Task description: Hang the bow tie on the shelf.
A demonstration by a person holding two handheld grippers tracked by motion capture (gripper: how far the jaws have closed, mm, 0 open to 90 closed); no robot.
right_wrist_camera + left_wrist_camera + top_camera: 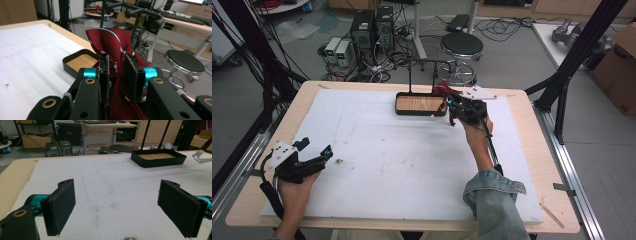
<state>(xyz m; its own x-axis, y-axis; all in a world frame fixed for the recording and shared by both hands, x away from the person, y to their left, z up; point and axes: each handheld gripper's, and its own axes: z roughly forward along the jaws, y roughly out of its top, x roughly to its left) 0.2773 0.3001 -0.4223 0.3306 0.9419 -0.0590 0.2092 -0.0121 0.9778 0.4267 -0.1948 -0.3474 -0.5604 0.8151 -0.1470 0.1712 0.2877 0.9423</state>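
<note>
A dark red bow tie (pixel 113 45) with thin white and blue stripes is pinched at its knot between the jaws of my right gripper (pixel 117 72), which is shut on it. In the high view that right gripper (pixel 451 104) holds the bow tie (pixel 443 90) at the right end of a black tray (pixel 398 109) with a wooden floor, near the table's far edge. My left gripper (pixel 316 148) rests at the near left of the white foam board, jaws wide open with nothing between them. Its pads (pixel 61 206) frame bare foam, and the black tray (pixel 155 162) lies far ahead.
A white foam board (pixel 387 155) covers most of the wooden table. A thin black stand (pixel 410 75) rises behind the tray. A round stool (pixel 461 47), computer towers and cables stand on the floor beyond the far edge. Small dark crumbs (pixel 338 161) lie near the left gripper.
</note>
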